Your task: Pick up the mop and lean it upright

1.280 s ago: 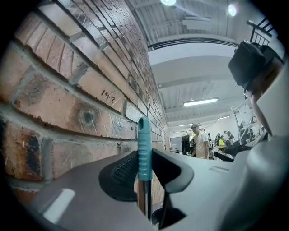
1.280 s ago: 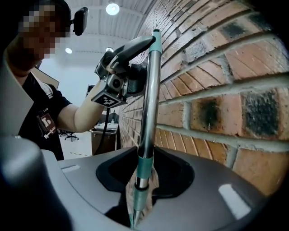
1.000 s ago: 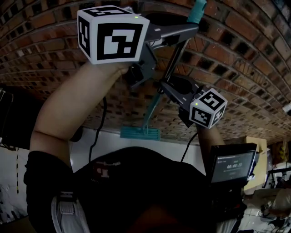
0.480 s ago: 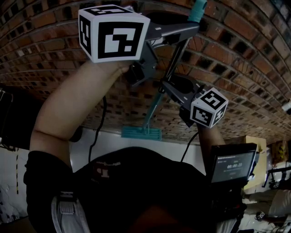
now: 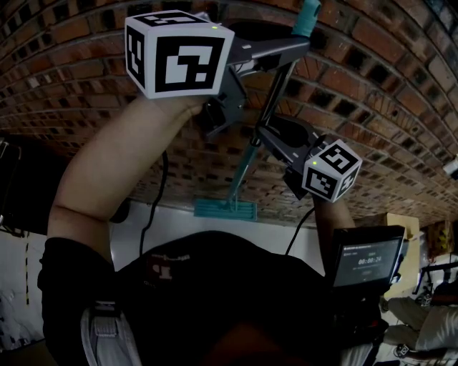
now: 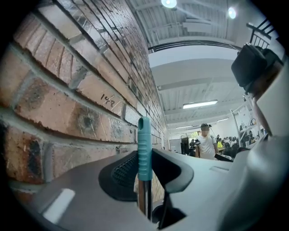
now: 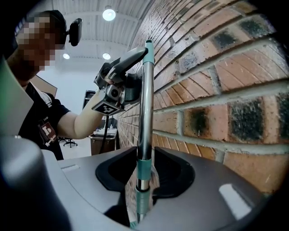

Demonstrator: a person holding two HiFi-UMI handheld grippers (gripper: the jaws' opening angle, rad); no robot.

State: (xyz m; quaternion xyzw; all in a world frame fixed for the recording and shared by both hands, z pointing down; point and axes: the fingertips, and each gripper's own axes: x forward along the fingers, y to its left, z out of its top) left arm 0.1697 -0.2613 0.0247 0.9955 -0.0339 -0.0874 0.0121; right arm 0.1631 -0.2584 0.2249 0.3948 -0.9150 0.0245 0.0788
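against the brick wall [image 5: 401, 107], the mop [image 5: 243, 171] stands near upright, its long axis running from the mop head [image 5: 225, 209] below both sets of fingers to the teal grip [image 6: 144, 149] above. the left gripper [image 6: 144, 173] clamps that grip at the top; lower down, the right gripper [image 7: 143, 176] has just been opening its jaws, the shaft loose between them.

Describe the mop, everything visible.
The mop has a thin metal pole, a teal grip on top, a teal collar lower down and a flat teal head at the foot of the brick wall. It stands near upright by that wall. The left gripper clamps the grip. The right gripper has just been opening its fingers, with the pole between them lower down.
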